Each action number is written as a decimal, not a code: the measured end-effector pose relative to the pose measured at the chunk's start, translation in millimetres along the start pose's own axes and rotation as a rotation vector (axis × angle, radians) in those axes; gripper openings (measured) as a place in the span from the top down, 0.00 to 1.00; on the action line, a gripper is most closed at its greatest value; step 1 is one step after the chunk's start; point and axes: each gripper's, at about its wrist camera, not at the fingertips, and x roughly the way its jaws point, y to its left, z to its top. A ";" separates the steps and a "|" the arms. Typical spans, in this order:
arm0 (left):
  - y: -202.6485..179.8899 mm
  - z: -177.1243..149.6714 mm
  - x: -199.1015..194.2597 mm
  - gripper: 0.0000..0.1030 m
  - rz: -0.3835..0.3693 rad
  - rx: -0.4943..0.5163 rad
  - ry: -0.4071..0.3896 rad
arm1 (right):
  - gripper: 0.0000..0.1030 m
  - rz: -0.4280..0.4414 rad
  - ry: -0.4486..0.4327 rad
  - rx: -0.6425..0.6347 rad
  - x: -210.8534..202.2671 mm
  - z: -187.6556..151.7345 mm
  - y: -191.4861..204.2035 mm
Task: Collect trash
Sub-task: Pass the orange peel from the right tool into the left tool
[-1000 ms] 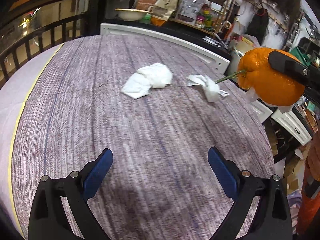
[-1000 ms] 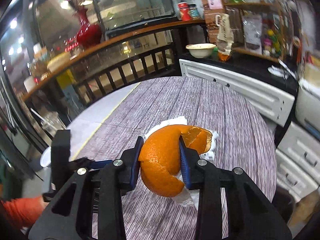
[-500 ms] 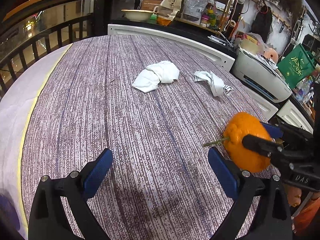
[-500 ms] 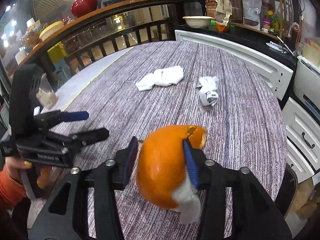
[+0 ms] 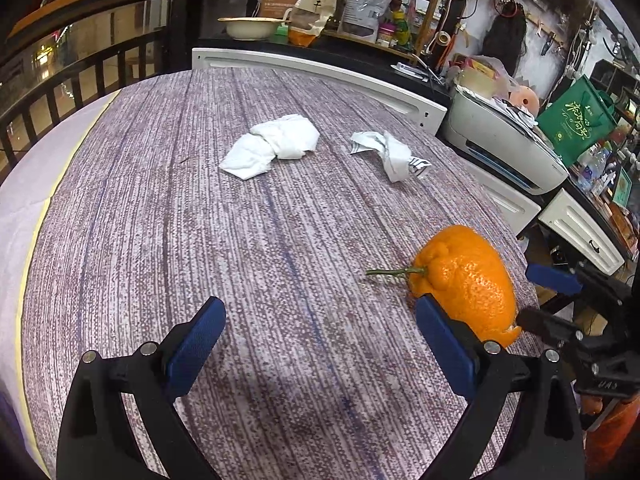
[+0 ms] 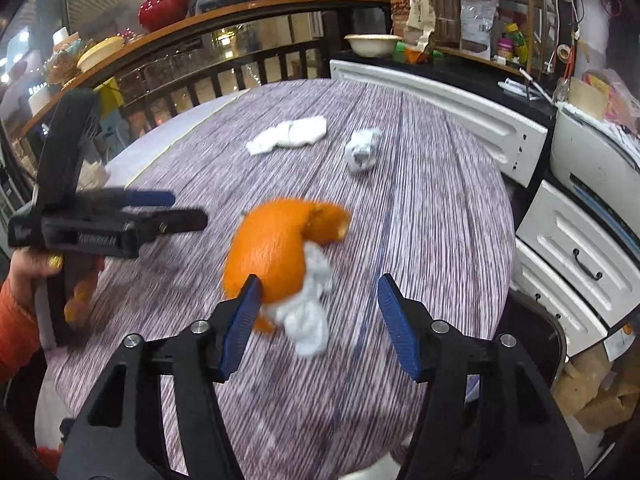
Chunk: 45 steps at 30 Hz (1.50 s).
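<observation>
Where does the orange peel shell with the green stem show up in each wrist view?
Left wrist view: the orange peel shell lies at lower right on the purple-grey striped tablecloth, stem pointing left, beside the right tongs.
Right wrist view: it sits centre frame, blurred, just ahead of the opening tongs' pads, white tissue at its open end.
Shared landmark: the flat crumpled white napkin farther up the table.

Hollow orange peel (image 5: 468,280) apparently lying on table, white tissues (image 5: 276,146) beyond.
</observation>
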 end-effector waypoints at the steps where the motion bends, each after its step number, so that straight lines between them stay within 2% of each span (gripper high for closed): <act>1: -1.7 0.2 -0.3 0.08 -0.002 0.001 -0.001 | 0.47 0.026 -0.001 0.010 -3.0 -3.5 -1.0; 3: -5.7 0.2 -1.6 0.08 -0.011 0.002 -0.004 | 0.50 0.029 0.002 -0.001 -4.0 -7.9 0.8; 6: -12.0 -0.1 -2.8 0.08 -0.012 0.014 -0.006 | 0.56 -0.033 0.030 -0.041 1.2 -16.8 2.3; 9: -16.9 -1.2 -2.5 0.08 -0.017 0.019 -0.004 | 0.60 0.024 0.049 -0.002 6.0 -21.1 -2.3; 12: -22.5 -2.0 -0.6 0.08 -0.019 0.022 0.002 | 0.61 -0.040 0.037 -0.074 13.6 -18.6 9.1; 14: -27.3 -3.0 -0.5 0.08 -0.025 0.029 0.006 | 0.72 -0.016 0.027 -0.082 18.5 -16.4 13.1; 16: -31.6 -4.0 -1.9 0.08 -0.022 0.043 0.004 | 0.77 0.001 0.031 -0.088 23.3 -14.8 16.2; 18: -34.0 -4.1 -2.2 0.08 -0.022 0.046 0.005 | 0.86 0.005 0.047 -0.093 28.1 -15.3 18.7; 20: -35.0 -3.6 -2.0 0.08 -0.029 0.041 0.008 | 0.91 0.004 0.022 -0.067 20.7 -16.0 17.8; 22: -37.6 -2.6 -1.3 0.08 -0.044 0.032 0.011 | 0.91 -0.007 -0.012 -0.059 7.3 -17.5 18.1; 29: -64.2 -0.1 1.5 0.08 -0.100 0.054 -0.001 | 0.95 -0.131 -0.148 0.014 -59.7 -19.3 1.2; 34: -76.0 -2.2 2.4 0.08 -0.110 0.068 -0.005 | 0.95 -0.180 -0.162 0.040 -68.0 -20.6 -11.9; 36: -76.6 -1.4 0.7 0.08 -0.129 0.052 -0.009 | 0.95 -0.157 -0.160 0.065 -68.0 -22.3 -16.4; 39: -83.2 -0.2 -2.8 0.08 -0.152 0.053 -0.023 | 0.95 -0.168 -0.196 0.081 -74.7 -21.8 -19.5; 42: -102.7 -2.4 -2.5 0.07 -0.192 0.117 -0.018 | 0.95 -0.139 -0.195 0.082 -71.0 -14.5 -18.8; 45: -126.0 -9.3 -2.3 0.07 -0.178 0.223 -0.030 | 0.95 -0.122 -0.217 0.059 -74.0 0.0 -13.7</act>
